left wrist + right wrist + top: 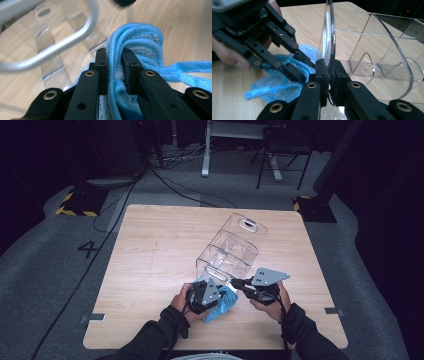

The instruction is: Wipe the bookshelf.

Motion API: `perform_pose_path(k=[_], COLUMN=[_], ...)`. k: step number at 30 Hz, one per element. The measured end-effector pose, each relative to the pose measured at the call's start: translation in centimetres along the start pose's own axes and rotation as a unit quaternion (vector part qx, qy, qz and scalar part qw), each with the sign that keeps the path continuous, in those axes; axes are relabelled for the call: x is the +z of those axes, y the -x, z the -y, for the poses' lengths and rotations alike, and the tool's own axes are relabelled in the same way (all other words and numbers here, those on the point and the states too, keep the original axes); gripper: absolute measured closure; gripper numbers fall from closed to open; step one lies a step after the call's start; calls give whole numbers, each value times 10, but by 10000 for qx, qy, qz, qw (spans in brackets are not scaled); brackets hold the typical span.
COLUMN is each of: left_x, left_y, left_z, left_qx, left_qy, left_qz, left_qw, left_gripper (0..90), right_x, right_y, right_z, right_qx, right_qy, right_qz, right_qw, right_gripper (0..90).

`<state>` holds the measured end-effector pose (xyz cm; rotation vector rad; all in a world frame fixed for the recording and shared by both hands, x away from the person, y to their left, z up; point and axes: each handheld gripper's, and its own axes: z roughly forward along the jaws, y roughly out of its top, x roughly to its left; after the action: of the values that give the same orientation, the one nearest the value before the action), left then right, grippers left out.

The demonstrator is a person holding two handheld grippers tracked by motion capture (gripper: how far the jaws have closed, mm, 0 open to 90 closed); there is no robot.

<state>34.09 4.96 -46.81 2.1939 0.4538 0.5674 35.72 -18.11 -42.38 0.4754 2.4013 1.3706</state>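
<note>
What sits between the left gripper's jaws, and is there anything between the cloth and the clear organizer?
The left gripper pinches folds of the blue cloth, seen in its own view. In the right gripper view, cloth and organizer meet with nothing between.

Blue cloth (pixel 140 37), clear plastic organiser (pixel 232 247), light wood table (pixel 150 270), black fingers (pixel 102 65).
</note>
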Motion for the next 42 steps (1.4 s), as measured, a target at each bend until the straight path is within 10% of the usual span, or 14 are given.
perform_pose_path(k=[8, 21, 32, 42], left_x=[-14, -11, -17, -13], left_y=[-35, -63, -61, -54], left_z=[21, 19, 18, 16], left_qx=[-527, -660, -609, -517], left_qy=[-134, -127, -84, -114], left_qz=[-484, -805, -752, -545], left_qw=[9973, 9945, 9953, 9971], left_gripper=[764, 761, 757, 751], right_x=[0, -2, -60, -36], right_y=[-5, -18, 9, 26], right_z=[-1, -5, -11, 6], right_qx=[7, 152, 407, 434], right_qy=[-28, -66, 439, 24], right_qz=[103, 269, 849, 999], right_qw=[9999, 9995, 9946, 9940], right_gripper=[859, 718, 562, 591])
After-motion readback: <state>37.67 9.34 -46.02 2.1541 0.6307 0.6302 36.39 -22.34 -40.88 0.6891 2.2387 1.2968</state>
